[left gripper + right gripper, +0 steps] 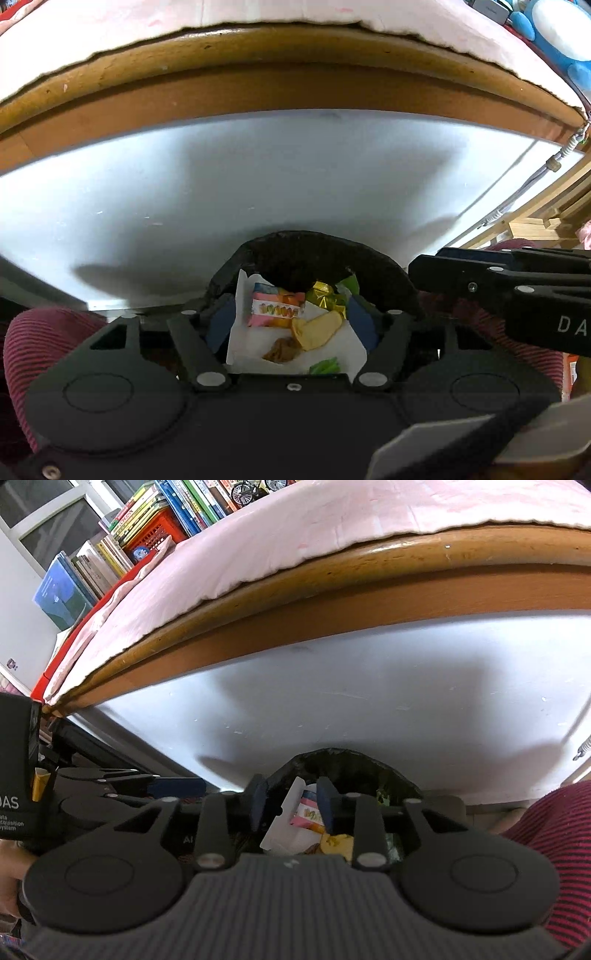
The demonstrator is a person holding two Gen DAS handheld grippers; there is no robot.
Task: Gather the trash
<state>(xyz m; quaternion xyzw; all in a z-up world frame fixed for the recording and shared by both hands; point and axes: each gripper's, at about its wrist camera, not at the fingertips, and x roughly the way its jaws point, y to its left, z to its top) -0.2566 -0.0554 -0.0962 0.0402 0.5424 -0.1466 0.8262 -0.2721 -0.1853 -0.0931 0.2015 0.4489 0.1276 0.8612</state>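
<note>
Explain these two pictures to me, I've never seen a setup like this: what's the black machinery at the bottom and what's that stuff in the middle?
Each picture comes from a camera mounted on a handheld two-finger gripper, looking forward along its fingers. The left gripper and the right gripper both hang open over a black trash bin below a table edge. Inside the bin lie white paper, a pink snack wrapper and a gold wrapper. Neither gripper holds anything. The striped red fabric is the person's clothing.

Wrappers [277,310] in bin [306,251] below table [258,92]

pink wrapper [275,308], red-striped sleeve [557,853]
</note>
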